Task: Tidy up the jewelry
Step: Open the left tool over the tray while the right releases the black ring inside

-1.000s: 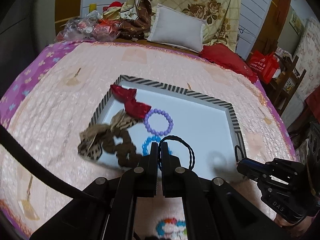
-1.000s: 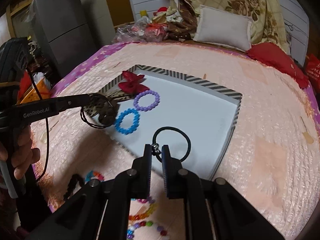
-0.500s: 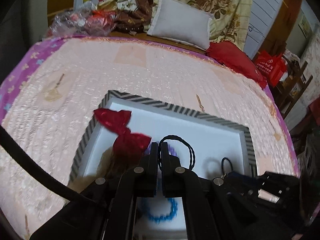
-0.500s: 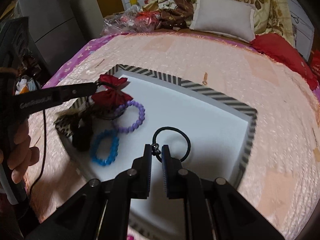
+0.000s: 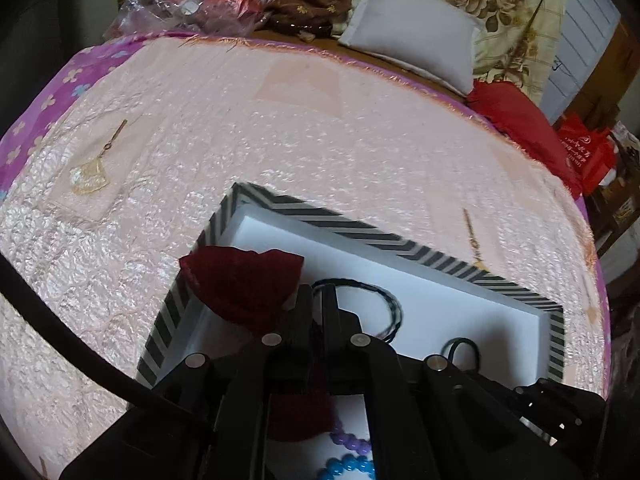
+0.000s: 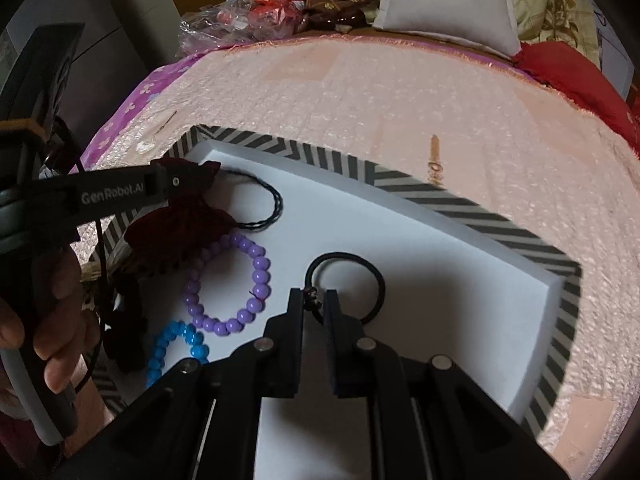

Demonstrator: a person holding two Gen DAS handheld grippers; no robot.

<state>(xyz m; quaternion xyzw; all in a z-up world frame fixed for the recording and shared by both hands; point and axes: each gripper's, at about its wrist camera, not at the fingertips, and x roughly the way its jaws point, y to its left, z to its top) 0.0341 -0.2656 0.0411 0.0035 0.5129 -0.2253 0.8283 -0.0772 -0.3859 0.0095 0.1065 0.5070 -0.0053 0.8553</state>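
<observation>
A white tray with a black-and-white striped rim [image 5: 384,236] [image 6: 460,204] lies on the pink bedspread. My left gripper [image 5: 318,294] is shut on a twisted black cord loop [image 5: 384,304], held low over the tray's far left part; the loop also shows in the right wrist view [image 6: 268,200]. My right gripper [image 6: 314,298] is shut on a black hair tie [image 6: 360,268] over the tray's middle. A red bow [image 5: 244,280] [image 6: 180,228], a purple bead bracelet [image 6: 236,284] and a blue bead bracelet [image 6: 172,344] lie in the tray's left side.
A white pillow [image 5: 412,36], a red cushion [image 5: 520,120] and a heap of bags and cloth [image 5: 224,4] sit at the head of the bed. The left gripper's body and the hand holding it [image 6: 52,332] fill the left of the right wrist view.
Both grippers have moved forward and lower over the tray, each still holding its loop. The left one now has its cord down by the red bow.
</observation>
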